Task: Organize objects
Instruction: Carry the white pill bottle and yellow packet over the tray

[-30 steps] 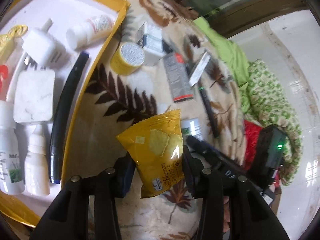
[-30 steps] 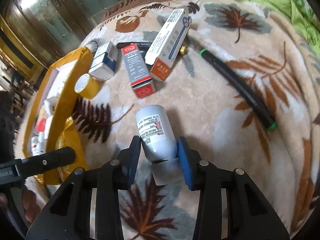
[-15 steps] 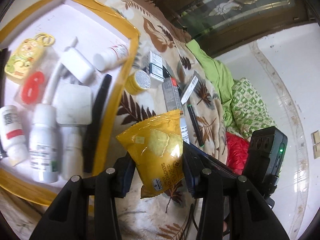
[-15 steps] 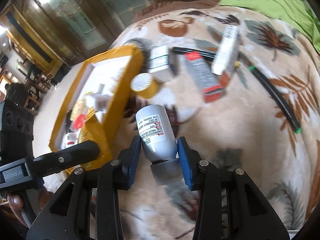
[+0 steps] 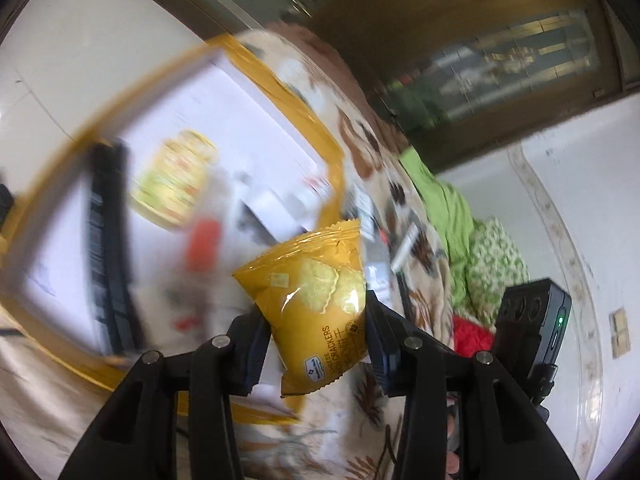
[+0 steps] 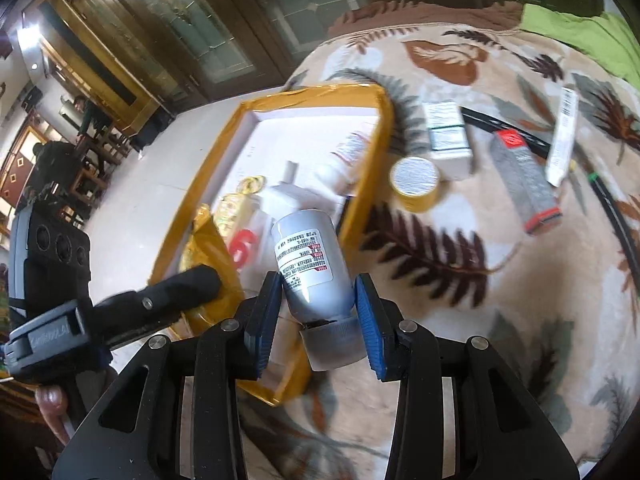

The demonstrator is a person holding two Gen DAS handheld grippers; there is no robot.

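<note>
gripping: left gripper (image 5: 316,334) on cracker packet (image 5: 316,300), right gripper (image 6: 316,312) on bottle (image 6: 312,268)

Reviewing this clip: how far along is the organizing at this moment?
Partly done. The yellow-rimmed tray already holds several items, among them a white bottle. In hand: the left tongs grip a yellow cracker packet and the right tongs grip a grey bottle, both near the tray. Left on the blanket: a tape roll, a white-green box, a grey box, a slim white box and a black pen.
</note>
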